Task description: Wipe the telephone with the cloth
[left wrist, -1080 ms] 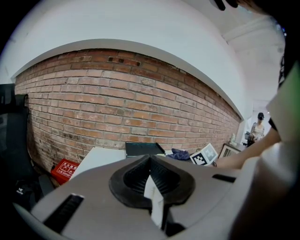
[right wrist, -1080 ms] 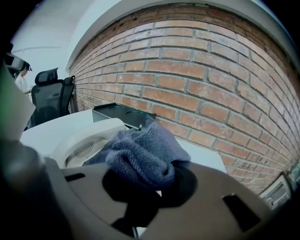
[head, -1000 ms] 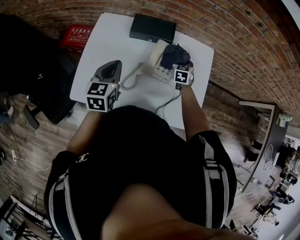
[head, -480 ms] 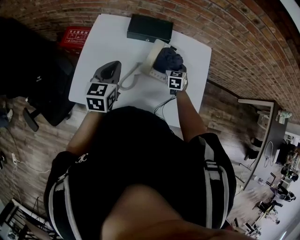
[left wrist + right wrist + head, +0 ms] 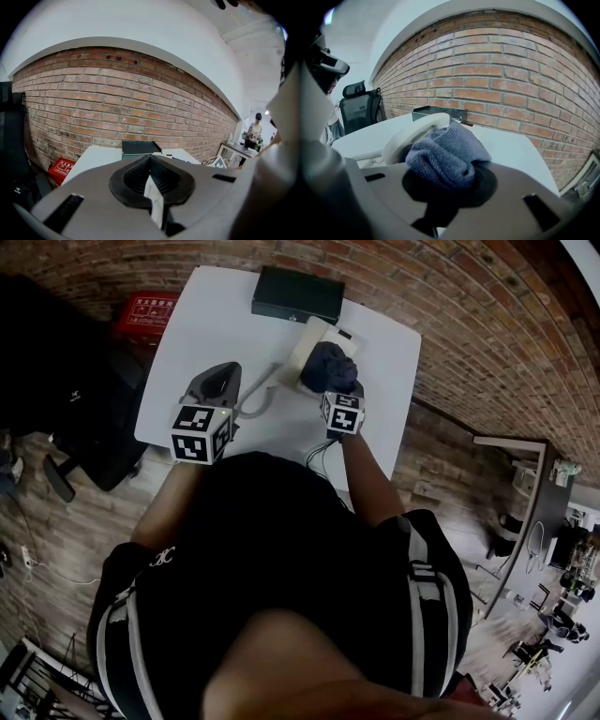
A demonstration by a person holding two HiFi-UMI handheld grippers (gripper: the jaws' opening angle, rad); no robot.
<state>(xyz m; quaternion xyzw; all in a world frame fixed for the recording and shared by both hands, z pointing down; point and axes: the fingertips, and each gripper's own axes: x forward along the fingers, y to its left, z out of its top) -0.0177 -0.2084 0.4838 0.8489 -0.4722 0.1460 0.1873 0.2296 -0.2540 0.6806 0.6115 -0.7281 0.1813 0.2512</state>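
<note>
Your right gripper [image 5: 339, 390] pinches the one cloth [image 5: 330, 364], which lies on the one telephone [image 5: 312, 335] near the far right corner of the table [image 5: 211, 324], just beside one black box [image 5: 297, 294] at the far edge. Your left gripper [image 5: 217, 382], its jaws pressed together, is over the near left corner.

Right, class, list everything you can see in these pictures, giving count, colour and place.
table: one, white, before the brick wall
flat box: one, black, table's far edge
telephone: one, cream, on table, near the box
cord: one, pale, on table, left of telephone
cloth: one, blue-grey, on the telephone
red box: one, on floor, left of table
office chair: one, black, left of table
left gripper: grey, fingers together, above table's near left
right gripper: grey, fingers shut on cloth
</note>
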